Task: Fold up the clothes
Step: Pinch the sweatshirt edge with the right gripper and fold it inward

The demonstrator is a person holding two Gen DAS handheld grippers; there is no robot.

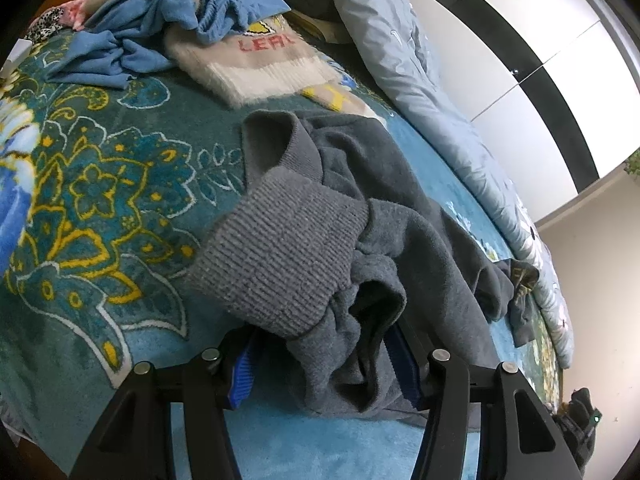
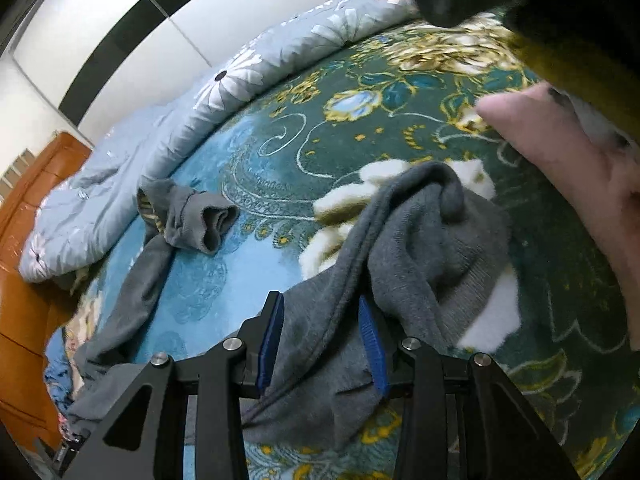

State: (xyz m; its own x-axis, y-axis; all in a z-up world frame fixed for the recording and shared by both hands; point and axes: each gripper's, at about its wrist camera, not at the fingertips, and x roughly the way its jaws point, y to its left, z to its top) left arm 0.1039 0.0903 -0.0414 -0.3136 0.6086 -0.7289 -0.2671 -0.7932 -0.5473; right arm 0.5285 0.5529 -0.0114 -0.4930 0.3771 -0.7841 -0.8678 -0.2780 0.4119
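Observation:
A grey sweatshirt (image 1: 380,216) lies crumpled on the teal patterned blanket (image 1: 100,184). Its ribbed cuff (image 1: 280,248) is flopped over just ahead of my left gripper (image 1: 322,370). That gripper stands open, jaws wide, with bunched grey fabric between the blue pads (image 1: 240,376). In the right wrist view another part of the grey sweatshirt (image 2: 424,240) runs between the fingers of my right gripper (image 2: 322,346). Its jaws are narrower but apart, and the cloth looks unpinched. A sleeve with its cuff (image 2: 200,220) trails off to the left.
A blue garment (image 1: 160,12) and a fuzzy white sweater with red lettering (image 1: 264,60) are heaped at the far end. A pale floral quilt (image 1: 420,80) runs along the bed's side. A person's hand (image 2: 580,208) is close on the right. An orange wooden headboard (image 2: 24,240) stands left.

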